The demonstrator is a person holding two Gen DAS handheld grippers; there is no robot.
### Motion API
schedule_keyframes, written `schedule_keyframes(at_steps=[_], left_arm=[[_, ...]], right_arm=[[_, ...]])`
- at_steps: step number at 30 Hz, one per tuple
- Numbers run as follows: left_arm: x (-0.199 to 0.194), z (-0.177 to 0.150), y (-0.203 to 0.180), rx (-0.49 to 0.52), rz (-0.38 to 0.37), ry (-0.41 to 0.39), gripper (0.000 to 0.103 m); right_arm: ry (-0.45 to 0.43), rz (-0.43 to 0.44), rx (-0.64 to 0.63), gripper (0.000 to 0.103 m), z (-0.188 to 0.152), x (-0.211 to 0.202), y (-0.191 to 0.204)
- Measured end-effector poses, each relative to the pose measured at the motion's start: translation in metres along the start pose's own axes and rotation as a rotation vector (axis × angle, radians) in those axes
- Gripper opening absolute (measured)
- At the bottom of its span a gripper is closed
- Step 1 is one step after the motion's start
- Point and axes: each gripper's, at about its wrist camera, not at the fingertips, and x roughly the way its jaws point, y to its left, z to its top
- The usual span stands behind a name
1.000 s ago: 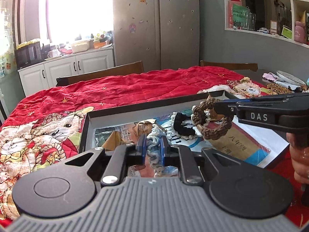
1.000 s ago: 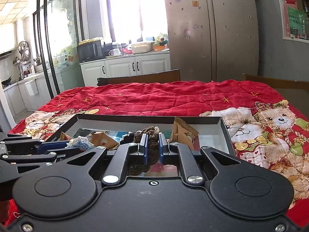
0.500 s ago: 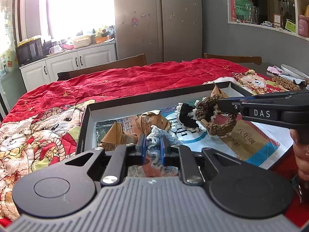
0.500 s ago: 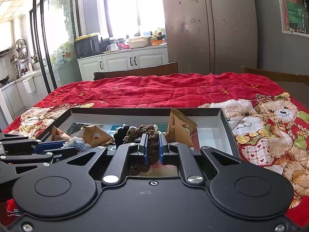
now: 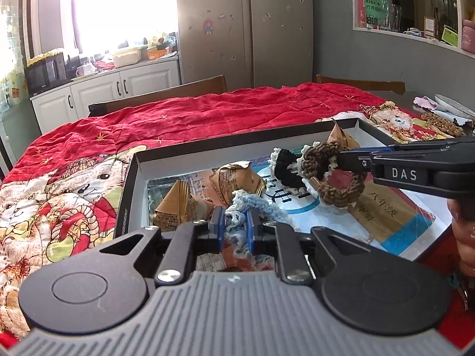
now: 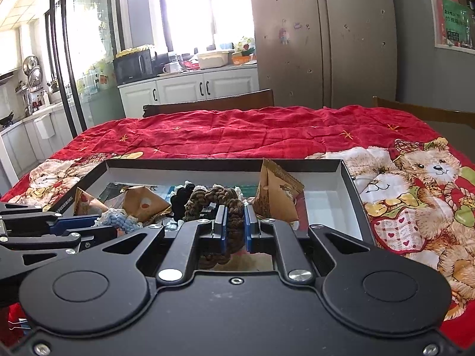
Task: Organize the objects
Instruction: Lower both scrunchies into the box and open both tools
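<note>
A shallow black box [image 5: 225,146] [image 6: 225,163] sits on the red quilt. My left gripper [image 5: 234,227] is shut on a light blue crocheted scrunchie [image 5: 242,207], low over the box's near left part; it also shows in the right wrist view [image 6: 121,222]. My right gripper [image 6: 234,228] is shut on a brown crocheted scrunchie [image 6: 222,204] [image 5: 332,175] and holds it above the box's middle. A black scrunchie [image 5: 286,170] [image 6: 181,198] lies in the box just behind it.
Several folded brown paper packets [image 5: 175,204] [image 6: 276,192] and a printed booklet [image 5: 383,216] lie in the box. The red bear-print quilt [image 6: 252,130] covers the table. Wooden chairs [image 6: 213,103] stand at the far edge. A plate and cloth [image 5: 445,106] sit at far right.
Both grippers have lifted and drawn back slightly with their scrunchies still held. The brown scrunchie has shifted right and up over the box.
</note>
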Motion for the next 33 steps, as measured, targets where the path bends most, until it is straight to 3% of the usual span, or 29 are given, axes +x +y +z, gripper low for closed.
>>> schedule_keyframes(at_steps=[5,16,18,22,33], left_arm=[[0.002,-0.001,-0.001,0.004,0.005,0.011,0.024],[-0.004,0.0,-0.003,0.017,0.006,-0.017,0.057],[-0.006,0.0,-0.004,0.024,0.009,-0.025,0.058],[-0.01,0.001,-0.005,0.027,0.009,-0.038,0.066],[-0.022,0.002,-0.007,0.029,-0.007,-0.06,0.075]], right_arm=[[0.003,0.0,-0.005,0.011,0.0,0.001,0.001],[-0.021,-0.026,-0.035,0.016,-0.001,-0.003,0.004],[-0.029,-0.024,-0.032,0.02,0.0,-0.005,0.003],[-0.052,-0.025,-0.027,0.038,0.002,-0.011,0.003],[-0.081,-0.011,-0.038,0.038,0.005,-0.025,0.004]])
